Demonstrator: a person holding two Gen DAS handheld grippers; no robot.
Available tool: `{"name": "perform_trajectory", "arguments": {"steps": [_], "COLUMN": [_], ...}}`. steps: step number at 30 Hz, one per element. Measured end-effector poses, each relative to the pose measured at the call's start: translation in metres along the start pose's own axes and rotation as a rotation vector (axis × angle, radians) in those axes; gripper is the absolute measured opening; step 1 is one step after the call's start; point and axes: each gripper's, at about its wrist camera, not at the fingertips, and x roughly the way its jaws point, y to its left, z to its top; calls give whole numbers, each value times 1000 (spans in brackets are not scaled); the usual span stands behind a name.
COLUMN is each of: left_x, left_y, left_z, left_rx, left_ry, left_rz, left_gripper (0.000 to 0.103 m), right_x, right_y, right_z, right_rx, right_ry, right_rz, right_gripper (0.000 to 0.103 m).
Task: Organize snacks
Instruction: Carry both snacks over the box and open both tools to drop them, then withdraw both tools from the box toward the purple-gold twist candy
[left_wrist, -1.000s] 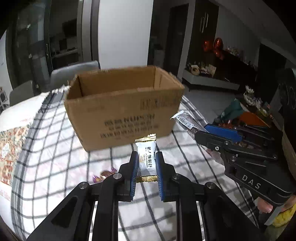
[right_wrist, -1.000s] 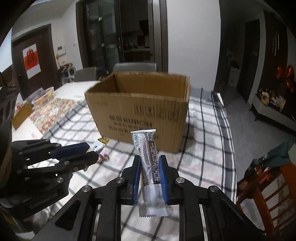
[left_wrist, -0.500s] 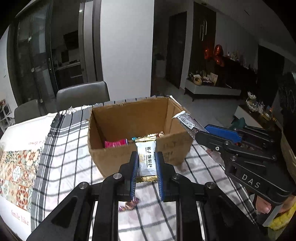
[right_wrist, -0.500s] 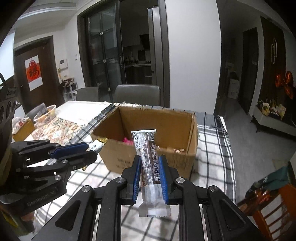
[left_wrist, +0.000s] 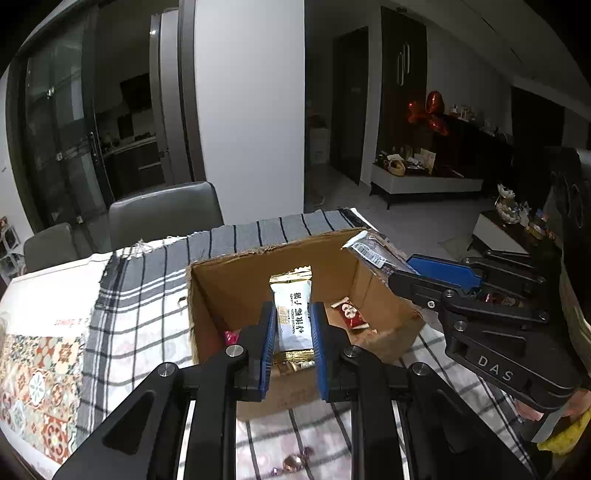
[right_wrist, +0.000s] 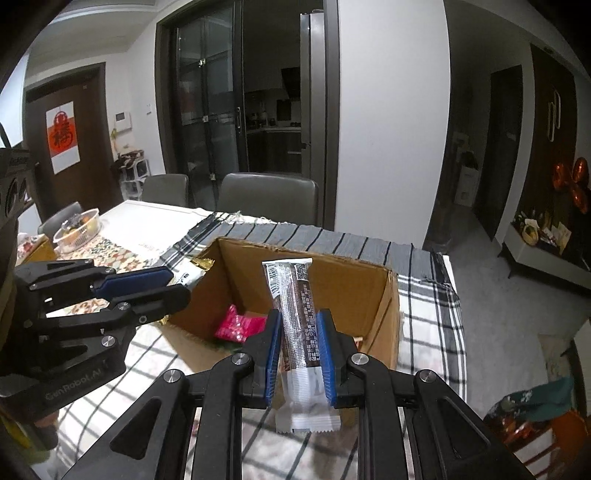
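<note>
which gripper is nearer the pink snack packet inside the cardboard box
Left, by the look of it. The pink snack packet lies at the cardboard box's left side, just below the left gripper. The right gripper is farther right.

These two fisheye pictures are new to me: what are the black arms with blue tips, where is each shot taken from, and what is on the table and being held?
No robot here: a person holds a two-finger gripper in each hand, with a camera on each looking along its fingers. The left view shows the left gripper shut on a white candy. The right view shows the right gripper shut on a dark snack bar. Each gripper also appears at the side of the other's picture. Both hover over an open cardboard box on a checked tablecloth. Inside the box lie a pink packet and a red packet.
</note>
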Motion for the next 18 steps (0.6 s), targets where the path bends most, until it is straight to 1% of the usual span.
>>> {"name": "perform_trajectory", "arguments": {"steps": [7, 8, 9, 10, 12, 14, 16, 18], "left_x": [32, 35, 37, 38, 37, 34, 27, 21], "left_y": [13, 14, 14, 16, 16, 18, 19, 21], "left_z": [8, 8, 8, 7, 5, 3, 0, -4], "left_rx": [-11, -12, -13, -15, -11, -19, -26, -40], "left_ry": [20, 24, 25, 24, 28, 22, 12, 6], "left_rz": [-3, 0, 2, 7, 20, 31, 45, 59], "left_gripper": [20, 24, 28, 29, 39, 45, 46, 50], "right_x": [29, 32, 34, 36, 37, 35, 31, 24], "right_y": [-10, -11, -12, -14, -15, -12, -9, -4], "right_z": [11, 11, 11, 11, 10, 9, 7, 4], "right_rx": [9, 10, 12, 17, 22, 16, 6, -4], "right_ry": [8, 10, 8, 12, 5, 0, -8, -17], "right_rz": [-7, -7, -10, -14, -17, -27, -31, -36], "right_gripper": [21, 22, 24, 26, 37, 38, 38, 38]}}
